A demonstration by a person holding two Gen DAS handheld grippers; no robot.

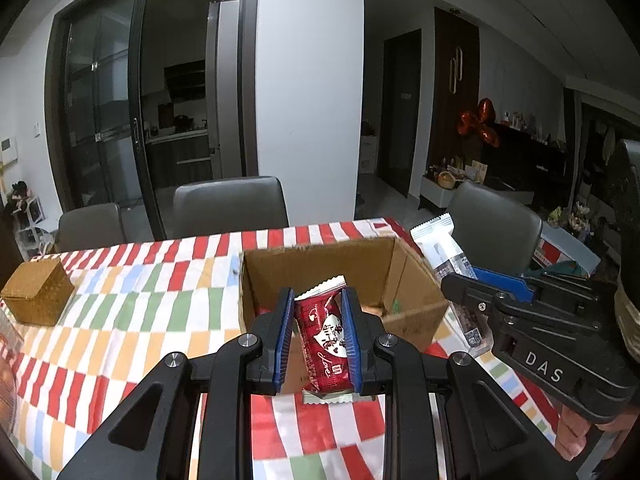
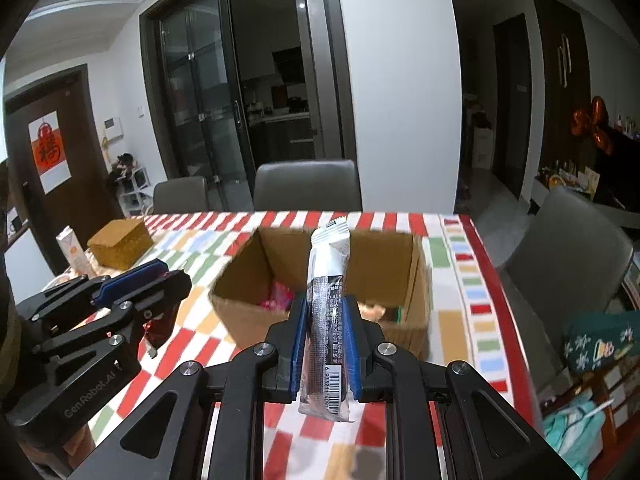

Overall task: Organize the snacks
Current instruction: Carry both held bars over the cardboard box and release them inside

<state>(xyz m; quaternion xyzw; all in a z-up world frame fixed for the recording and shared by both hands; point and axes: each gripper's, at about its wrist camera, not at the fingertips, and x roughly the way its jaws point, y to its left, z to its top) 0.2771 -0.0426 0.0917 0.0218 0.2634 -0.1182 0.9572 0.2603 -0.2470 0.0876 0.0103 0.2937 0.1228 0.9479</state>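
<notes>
While your left gripper (image 1: 316,334) clamps a red snack packet (image 1: 323,344), the open cardboard box (image 1: 408,320) sits just beyond it on the striped tablecloth (image 1: 132,320).

In the right wrist view, your right gripper (image 2: 325,346) pinches a slim white-and-black snack bar (image 2: 326,320) upright, near the same box. Both snacks look mid-carry; next you'd bring each over the opening and release.

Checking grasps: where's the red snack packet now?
Left wrist view, centre: red snack packet clamped in the left gripper, just before the open cardboard box.
</notes>
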